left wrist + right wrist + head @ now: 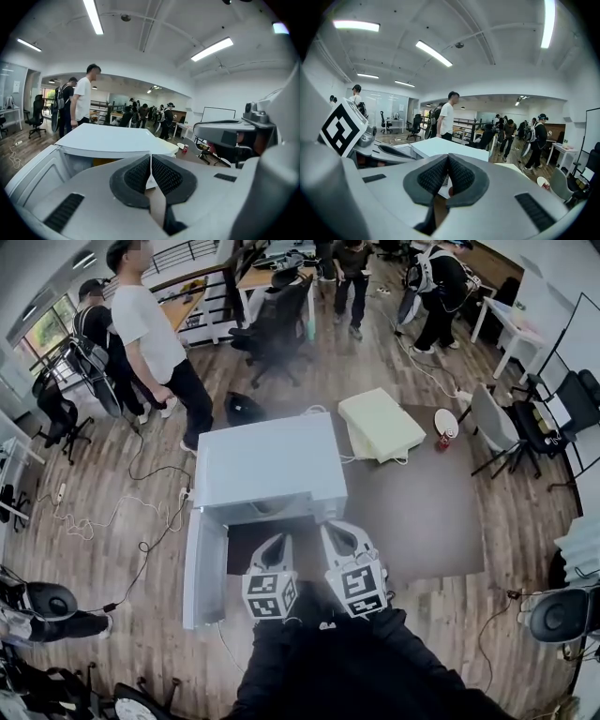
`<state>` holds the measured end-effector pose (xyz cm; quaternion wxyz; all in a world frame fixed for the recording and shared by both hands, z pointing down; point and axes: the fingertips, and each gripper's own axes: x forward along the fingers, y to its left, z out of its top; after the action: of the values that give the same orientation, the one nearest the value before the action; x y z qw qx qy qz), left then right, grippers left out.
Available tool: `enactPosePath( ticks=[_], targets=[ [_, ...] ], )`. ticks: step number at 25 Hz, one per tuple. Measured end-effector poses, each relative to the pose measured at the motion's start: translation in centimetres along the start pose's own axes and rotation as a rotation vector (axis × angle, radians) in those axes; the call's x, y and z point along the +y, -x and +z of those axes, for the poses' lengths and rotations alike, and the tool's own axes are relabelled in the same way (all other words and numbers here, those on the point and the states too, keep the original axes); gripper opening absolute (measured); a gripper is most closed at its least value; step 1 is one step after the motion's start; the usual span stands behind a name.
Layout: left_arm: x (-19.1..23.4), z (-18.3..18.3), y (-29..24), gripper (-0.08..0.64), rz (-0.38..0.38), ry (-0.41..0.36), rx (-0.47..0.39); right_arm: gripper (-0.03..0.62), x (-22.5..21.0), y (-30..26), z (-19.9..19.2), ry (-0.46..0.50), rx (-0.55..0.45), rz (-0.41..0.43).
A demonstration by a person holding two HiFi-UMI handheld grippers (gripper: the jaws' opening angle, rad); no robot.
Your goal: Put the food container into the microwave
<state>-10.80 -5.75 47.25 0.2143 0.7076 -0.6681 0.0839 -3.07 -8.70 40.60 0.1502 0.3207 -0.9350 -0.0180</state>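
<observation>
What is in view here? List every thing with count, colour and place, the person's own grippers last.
flat grey floor mat: one, grey, on the wooden floor.
box-shaped white microwave: one, white, on the mat, door open to the left.
flat pale cream box: one, cream, right of the microwave.
small red can: one, red, right of that box.
black office chairs: several, black, around the room.
people: several, standing beyond the microwave.
left gripper: one, grey, fingers shut.
right gripper: one, grey, fingers shut.

left gripper (277, 542), right gripper (336, 532): jaws together
</observation>
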Motion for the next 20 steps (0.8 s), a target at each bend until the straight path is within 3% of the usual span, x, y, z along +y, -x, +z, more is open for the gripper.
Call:
enactPosePath(
  ticks=[20],
  targets=[
    [-2.1,0.1,0.3,0.040,-0.006,-0.023,-0.015,0.023,-1.2,2.1,0.6,0.000,-0.051,-0.023]
  ],
)
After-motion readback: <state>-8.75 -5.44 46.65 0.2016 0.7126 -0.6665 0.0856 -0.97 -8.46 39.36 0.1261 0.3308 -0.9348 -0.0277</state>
